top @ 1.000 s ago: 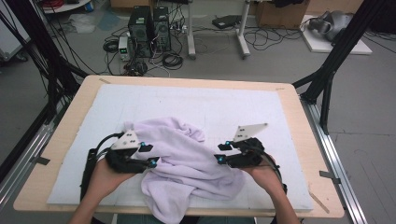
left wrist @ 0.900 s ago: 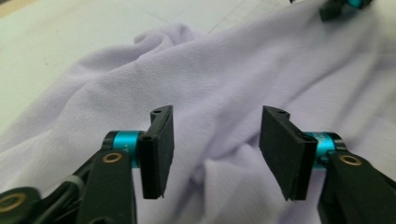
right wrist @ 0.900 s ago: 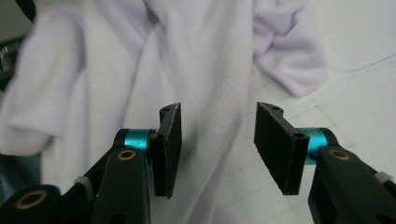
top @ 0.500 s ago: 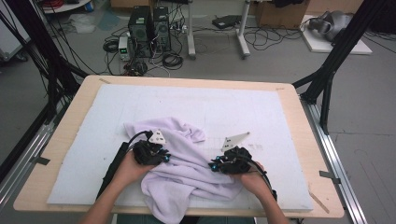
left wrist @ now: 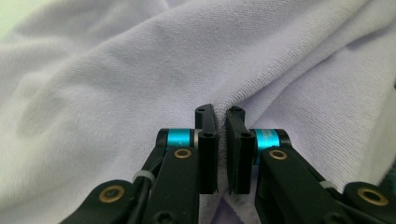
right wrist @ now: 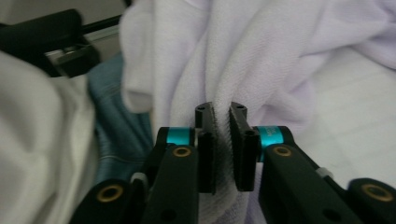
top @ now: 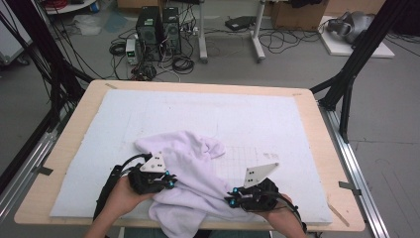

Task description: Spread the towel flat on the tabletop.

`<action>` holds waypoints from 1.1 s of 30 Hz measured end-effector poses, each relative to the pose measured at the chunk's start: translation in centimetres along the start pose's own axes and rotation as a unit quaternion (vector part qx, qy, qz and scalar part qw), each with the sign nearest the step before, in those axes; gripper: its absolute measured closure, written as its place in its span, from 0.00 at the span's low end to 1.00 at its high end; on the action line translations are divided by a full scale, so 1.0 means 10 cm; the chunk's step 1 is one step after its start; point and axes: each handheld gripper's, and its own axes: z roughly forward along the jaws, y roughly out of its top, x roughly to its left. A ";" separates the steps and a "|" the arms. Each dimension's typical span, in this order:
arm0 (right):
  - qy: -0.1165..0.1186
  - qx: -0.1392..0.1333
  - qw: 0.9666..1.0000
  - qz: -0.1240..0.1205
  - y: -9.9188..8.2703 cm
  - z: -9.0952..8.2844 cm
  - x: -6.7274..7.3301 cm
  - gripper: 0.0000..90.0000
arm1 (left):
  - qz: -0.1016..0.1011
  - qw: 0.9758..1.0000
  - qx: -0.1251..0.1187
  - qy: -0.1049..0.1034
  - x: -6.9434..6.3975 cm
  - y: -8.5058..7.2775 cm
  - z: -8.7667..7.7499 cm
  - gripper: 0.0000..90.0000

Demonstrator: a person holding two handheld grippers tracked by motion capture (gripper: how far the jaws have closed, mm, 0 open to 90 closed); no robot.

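Note:
A crumpled pale lilac cloth (top: pixel 190 158) lies on the white mat near the table's front, and one end hangs over the front edge. My left gripper (top: pixel 172 184) is at the cloth's left side; in the left gripper view its jaws (left wrist: pixel 221 114) have just closed and pinch a fold of the cloth (left wrist: pixel 116 93). My right gripper (top: pixel 229 202) is at the cloth's lower right near the front edge. Its jaws (right wrist: pixel 221 112) have just eased open a little, and a ridge of cloth (right wrist: pixel 243 56) is still pressed between the pads.
The white mat (top: pixel 277 124) covers most of the wooden table (top: pixel 74 148), with free room behind and to the right of the cloth. In the right gripper view, the person's blue trousers (right wrist: pixel 116 135) show below the table edge. Black frame posts stand at the far corners.
Both grippers went from beside the cloth onto it, their jaws closed on folds, and both hands then drew back toward the front edge, pulling the cloth along.

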 end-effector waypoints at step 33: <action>-0.151 0.024 0.986 0.061 0.36 0.68 -1.30 0.96 | -0.102 0.991 -0.073 0.047 0.57 -0.13 -0.28 0.48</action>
